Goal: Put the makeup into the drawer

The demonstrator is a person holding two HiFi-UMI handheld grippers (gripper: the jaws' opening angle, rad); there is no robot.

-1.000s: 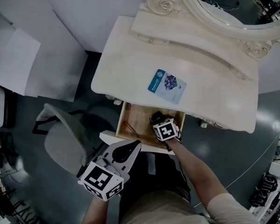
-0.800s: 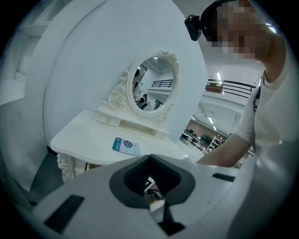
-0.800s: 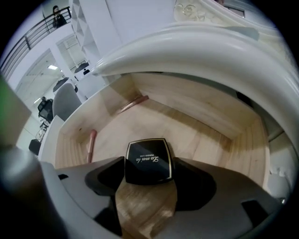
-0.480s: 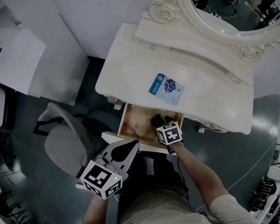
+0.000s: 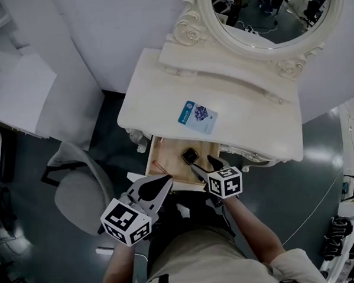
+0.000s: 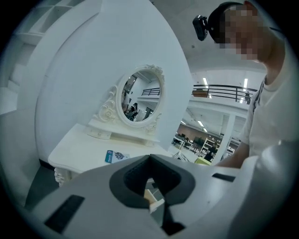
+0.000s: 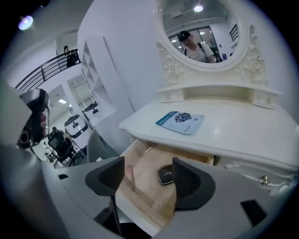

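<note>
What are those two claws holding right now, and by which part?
Nothing. The right gripper has its jaws apart and empty over the open drawer, where the black compact lies loose. The left gripper has its jaws together on nothing.

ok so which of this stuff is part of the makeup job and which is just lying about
Job:
black compact, lying in the open drawer
blue packet on the tabletop, probably next
right gripper, open

Just there:
mirror
grey chair
left gripper, shut
</note>
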